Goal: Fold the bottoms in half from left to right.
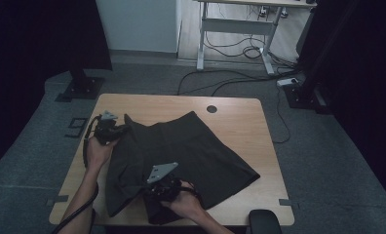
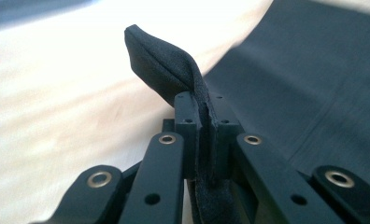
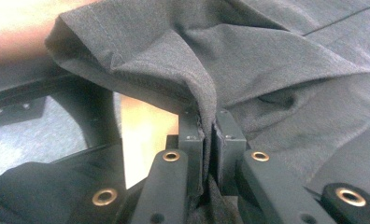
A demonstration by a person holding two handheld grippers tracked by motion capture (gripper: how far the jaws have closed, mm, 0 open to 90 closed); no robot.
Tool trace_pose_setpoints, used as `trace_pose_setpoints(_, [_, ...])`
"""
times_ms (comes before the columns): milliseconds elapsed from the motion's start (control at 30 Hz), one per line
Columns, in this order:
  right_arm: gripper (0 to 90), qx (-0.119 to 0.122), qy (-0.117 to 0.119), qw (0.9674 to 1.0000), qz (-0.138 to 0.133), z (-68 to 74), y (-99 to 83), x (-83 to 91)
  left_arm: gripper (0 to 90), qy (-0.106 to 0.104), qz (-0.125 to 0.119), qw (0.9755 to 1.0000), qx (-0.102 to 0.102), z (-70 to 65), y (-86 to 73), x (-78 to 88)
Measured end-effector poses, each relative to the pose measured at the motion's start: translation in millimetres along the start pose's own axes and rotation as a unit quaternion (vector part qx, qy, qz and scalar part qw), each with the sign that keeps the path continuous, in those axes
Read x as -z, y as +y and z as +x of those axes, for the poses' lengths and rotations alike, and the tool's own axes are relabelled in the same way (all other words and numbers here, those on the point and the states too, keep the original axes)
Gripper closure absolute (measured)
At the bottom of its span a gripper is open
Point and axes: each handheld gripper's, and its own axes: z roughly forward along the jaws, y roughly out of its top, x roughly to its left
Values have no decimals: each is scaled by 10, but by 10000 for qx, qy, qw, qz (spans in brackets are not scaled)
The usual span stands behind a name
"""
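Note:
A dark grey garment (image 1: pixel 191 151) lies spread over the middle of the wooden table (image 1: pixel 240 122). My left gripper (image 1: pixel 114 129) is at the garment's far left corner, shut on a fold of the cloth (image 2: pixel 174 74), which sticks up between its jaws (image 2: pixel 205 122). My right gripper (image 1: pixel 163 187) is near the front edge, shut on a bunched edge of the same garment (image 3: pixel 174 65), with the fabric pinched between its jaws (image 3: pixel 210 127). Both corners are lifted off the tabletop.
A round cable hole (image 1: pixel 211 108) is in the table's far side. A black chair part (image 1: pixel 264 222) sits at the front right corner. Beyond the table are a stand base (image 1: pixel 81 87), floor cables (image 1: pixel 220 80) and a white desk frame (image 1: pixel 240 29).

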Motion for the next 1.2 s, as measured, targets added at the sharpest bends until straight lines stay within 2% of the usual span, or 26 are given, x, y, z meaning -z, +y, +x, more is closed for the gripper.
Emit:
trace_pose_setpoints(67, [834,-23,-210,9997,-122,-54,-12,214,844,-33,-99,9999,-85,-72,132,-16])
trace_pose_setpoints(100, [834,-23,-210,9997,-122,-54,-12,214,844,-46,-153,9998,-126,-118,205,-35])
trace_pose_setpoints(167, [835,-13,-384,9991,-191,-95,-33,364,844,-80,-262,9993,-239,-226,364,-87])
trace_pose_setpoints(233, [834,-107,-614,9976,-296,-169,-98,592,844,-123,-356,9988,-324,-325,494,-138])
trace_pose_setpoints(267, [834,-107,-614,9976,-296,-169,-98,592,844,-131,-389,9985,-364,-365,542,-159])
trace_pose_setpoints(300, [835,-177,-755,9964,-356,-214,-146,722,844,-152,-451,9980,-416,-430,618,-193])
trace_pose_setpoints(400, [835,-240,-852,9952,-417,-249,-190,826,844,-222,-581,9968,-512,-585,790,-274])
trace_pose_setpoints(500, [835,-322,-1007,9932,-493,-297,-265,993,844,-279,-618,9955,-658,-746,952,-364])
trace_pose_setpoints(533, [835,-388,-1107,9916,-545,-327,-319,1110,845,-287,-615,9952,-710,-798,1004,-398])
trace_pose_setpoints(567, [835,-388,-1107,9916,-545,-327,-319,1110,845,-309,-613,9948,-748,-851,1052,-433])
trace_pose_setpoints(633, [835,-448,-1252,9894,-580,-354,-386,1239,845,-334,-604,9941,-836,-941,1130,-495])
trace_pose_setpoints(700, [835,-476,-1315,9884,-588,-366,-417,1293,844,-389,-591,9931,-931,-1048,1215,-577])
trace_pose_setpoints(833, [834,-631,-1528,9845,-583,-430,-557,1455,844,-375,-604,9915,-1088,-1224,1296,-741])
trace_pose_setpoints(967, [834,-789,-1768,9799,-489,-521,-733,1530,844,-423,-634,9911,-1096,-1315,1316,-947])
trace_pose_setpoints(1100, [833,-923,-1918,9763,-388,-603,-885,1542,844,-430,-586,9909,-1134,-1434,1297,-1200])
trace_pose_setpoints(1133, [832,-1016,-1927,9755,-313,-649,-962,1520,843,-401,-524,9908,-1185,-1488,1275,-1311])
trace_pose_setpoints(1200, [832,-1047,-1923,9753,-280,-669,-992,1507,843,-377,-483,9910,-1187,-1515,1260,-1374])
